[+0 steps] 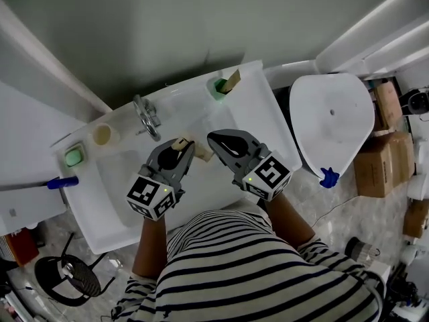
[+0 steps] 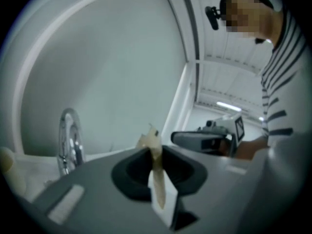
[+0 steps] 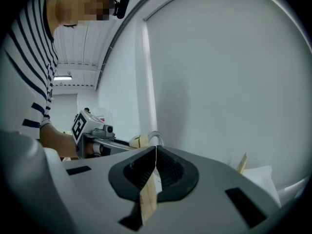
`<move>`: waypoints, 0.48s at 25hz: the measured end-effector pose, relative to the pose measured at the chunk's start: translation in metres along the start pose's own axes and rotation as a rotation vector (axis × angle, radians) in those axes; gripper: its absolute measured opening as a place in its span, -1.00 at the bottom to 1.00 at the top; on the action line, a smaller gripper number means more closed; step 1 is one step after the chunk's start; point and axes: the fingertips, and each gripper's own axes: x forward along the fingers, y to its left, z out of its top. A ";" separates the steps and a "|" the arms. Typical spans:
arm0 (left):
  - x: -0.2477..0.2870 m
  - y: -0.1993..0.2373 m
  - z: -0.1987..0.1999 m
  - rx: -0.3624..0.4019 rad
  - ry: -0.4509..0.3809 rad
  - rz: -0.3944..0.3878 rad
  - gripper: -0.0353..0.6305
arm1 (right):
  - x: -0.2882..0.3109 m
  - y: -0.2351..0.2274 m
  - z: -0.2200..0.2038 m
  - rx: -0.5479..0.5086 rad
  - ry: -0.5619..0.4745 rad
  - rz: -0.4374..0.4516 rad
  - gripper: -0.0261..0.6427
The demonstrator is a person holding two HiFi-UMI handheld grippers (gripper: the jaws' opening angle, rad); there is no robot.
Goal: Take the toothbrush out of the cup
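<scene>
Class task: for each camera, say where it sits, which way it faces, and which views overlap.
Head view: on the person's head, looking steeply down at the sink, left gripper and right gripper; striped shirt and forearms show.
Left gripper view: on the left gripper, looking along jaws shut on a beige piece toward faucet and wall; striped shirt at right.
Right gripper view: on the right gripper, along shut jaws toward the wall; striped shirt at left.
Shared: each gripper view shows the other gripper.
</scene>
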 end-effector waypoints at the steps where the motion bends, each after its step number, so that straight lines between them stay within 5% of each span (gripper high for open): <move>1: 0.008 -0.002 -0.002 -0.001 0.006 0.008 -0.72 | -0.004 -0.008 -0.002 0.004 -0.001 0.006 -0.90; 12: 0.072 -0.020 -0.008 0.023 0.050 0.080 -0.72 | -0.033 -0.074 -0.016 0.000 0.011 0.052 -0.90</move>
